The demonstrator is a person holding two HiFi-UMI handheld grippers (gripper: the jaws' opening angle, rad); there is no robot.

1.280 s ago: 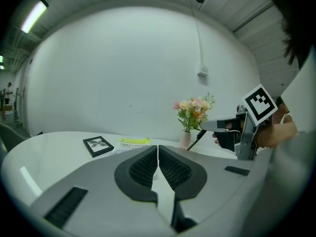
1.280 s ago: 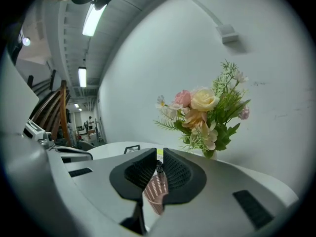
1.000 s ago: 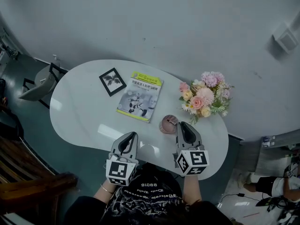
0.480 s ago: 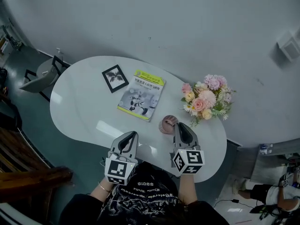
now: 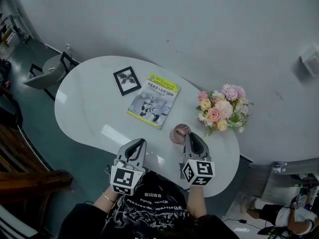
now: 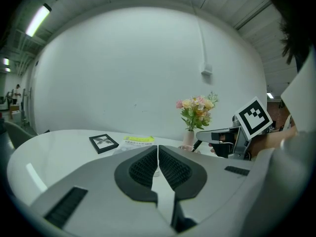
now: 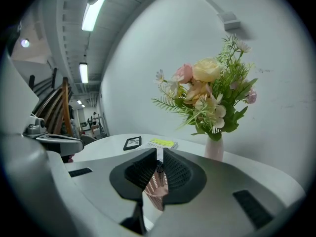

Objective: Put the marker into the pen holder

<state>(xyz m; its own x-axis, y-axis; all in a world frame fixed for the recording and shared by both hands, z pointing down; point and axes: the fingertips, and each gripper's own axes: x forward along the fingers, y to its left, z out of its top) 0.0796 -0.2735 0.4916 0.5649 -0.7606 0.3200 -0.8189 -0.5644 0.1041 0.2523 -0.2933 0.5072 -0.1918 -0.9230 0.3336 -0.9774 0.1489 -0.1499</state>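
1. Where the near edge of the white table (image 5: pixel 89 108) curves toward the person, both grippers are held side by side over it, the left gripper (image 5: pixel 139 142) well apart from the right gripper (image 5: pixel 188 135).
2. Right gripper, own view (image 7: pixel 159 154): the jaws stand only slightly apart, and their ribbed pads are clamped on a thin dark marker (image 7: pixel 158 168), which hangs roughly upright between them.
3. Pen holder (image 7: pixel 157 189): a pink, ribbed cup seen directly under the clamped marker. In the head view it stands on the table just ahead of the right gripper's tips (image 5: pixel 178 133).
4. Marker and holder, seen from the left gripper view: the marker (image 6: pixel 197 145) slants down from the right gripper's tip toward the holder's mouth. Whether its lower end is already inside cannot be told.
5. Left gripper, own view (image 6: pixel 158 151): the jaws are pressed together along a thin seam, with nothing between the pads. It hangs above bare tabletop.
6. Book (image 5: pixel 153 100): lies flat near the table's middle, cover up, with a yellow-green band along its far edge.
7. Picture frame (image 5: pixel 126 80): a small black frame just to the left of the book, apart from it.
8. Flowers (image 5: pixel 222 108): a pink, cream and green bunch in a pale vase (image 7: pixel 214 148), to the right of the pen holder and beyond the right gripper.
9. Chair (image 5: pixel 47 76): a grey seat on the floor beyond the table's left end.
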